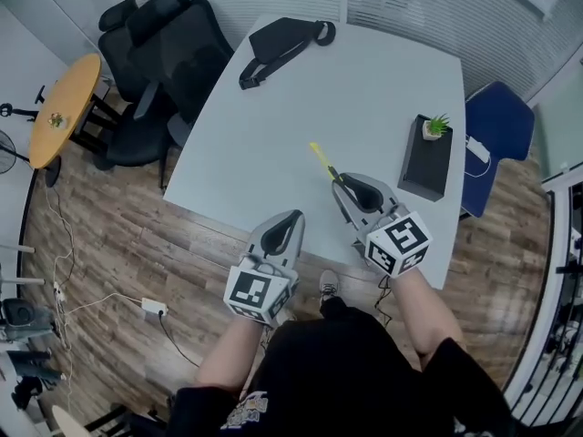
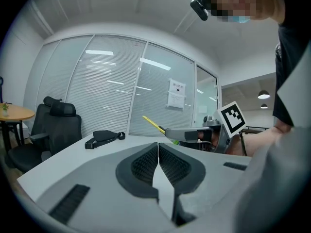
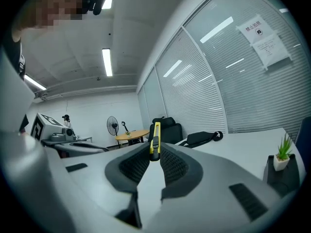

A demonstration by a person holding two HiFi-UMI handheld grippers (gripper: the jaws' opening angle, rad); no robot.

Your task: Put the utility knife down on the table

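Observation:
The yellow and black utility knife sticks out from the tips of my right gripper, which is shut on it above the near part of the white table. In the right gripper view the knife stands nearly upright between the pads. From the left gripper view the knife shows at the right gripper's tip. My left gripper hangs at the table's near edge, to the left of the right one, jaws shut and empty.
A black bag lies at the table's far side. A black box with a small potted plant stands at the right edge. Black office chairs and a round wooden table stand to the left, a blue chair to the right.

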